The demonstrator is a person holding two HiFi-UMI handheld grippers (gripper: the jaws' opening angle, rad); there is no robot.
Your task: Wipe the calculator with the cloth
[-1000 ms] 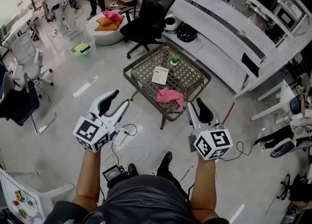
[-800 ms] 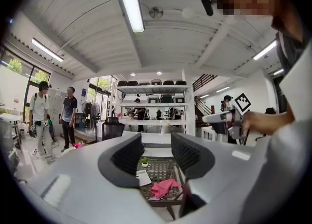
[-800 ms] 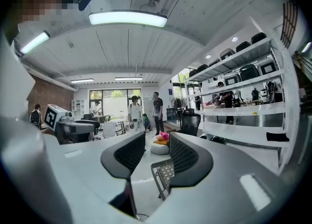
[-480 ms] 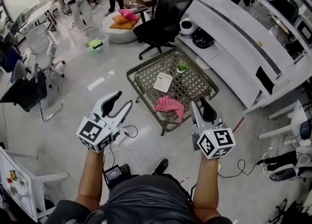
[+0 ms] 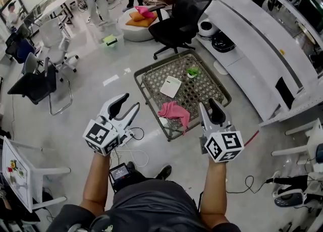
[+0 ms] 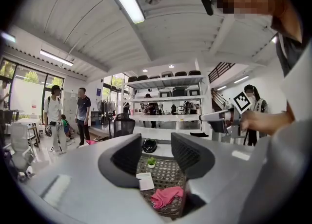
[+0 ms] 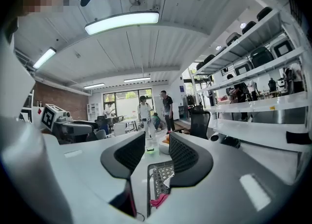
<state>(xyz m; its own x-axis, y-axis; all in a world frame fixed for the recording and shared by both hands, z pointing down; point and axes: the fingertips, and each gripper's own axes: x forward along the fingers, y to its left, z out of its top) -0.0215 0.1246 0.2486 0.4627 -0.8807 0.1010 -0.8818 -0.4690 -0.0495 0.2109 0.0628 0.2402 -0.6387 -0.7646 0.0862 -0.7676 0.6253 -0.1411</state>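
Observation:
The white calculator [image 5: 170,86] lies flat on a low wire-mesh table [image 5: 212,82]. A crumpled pink cloth [image 5: 174,111] sits at the table's near edge, close in front of the calculator. My left gripper [image 5: 125,108] is held over the floor to the left of the table, open and empty. My right gripper [image 5: 208,109] hovers by the table's near right corner, also open and empty. In the left gripper view the calculator [image 6: 145,181] and cloth [image 6: 165,196] show between and below the jaws, well ahead. The right gripper view catches the cloth [image 7: 158,200] and the table [image 7: 157,181] edge.
A small green plant [image 5: 192,71] stands on the table's far side. A black office chair [image 5: 181,9] is behind it, and a long white counter [image 5: 262,49] runs along the right. Cables [image 5: 132,148] lie on the floor near my feet. Chairs [image 5: 38,82] and people stand at left.
Both grippers have come forward toward the table together. The table, cloth and calculator now sit nearer to them in the head view. Neither pair of jaws has changed.

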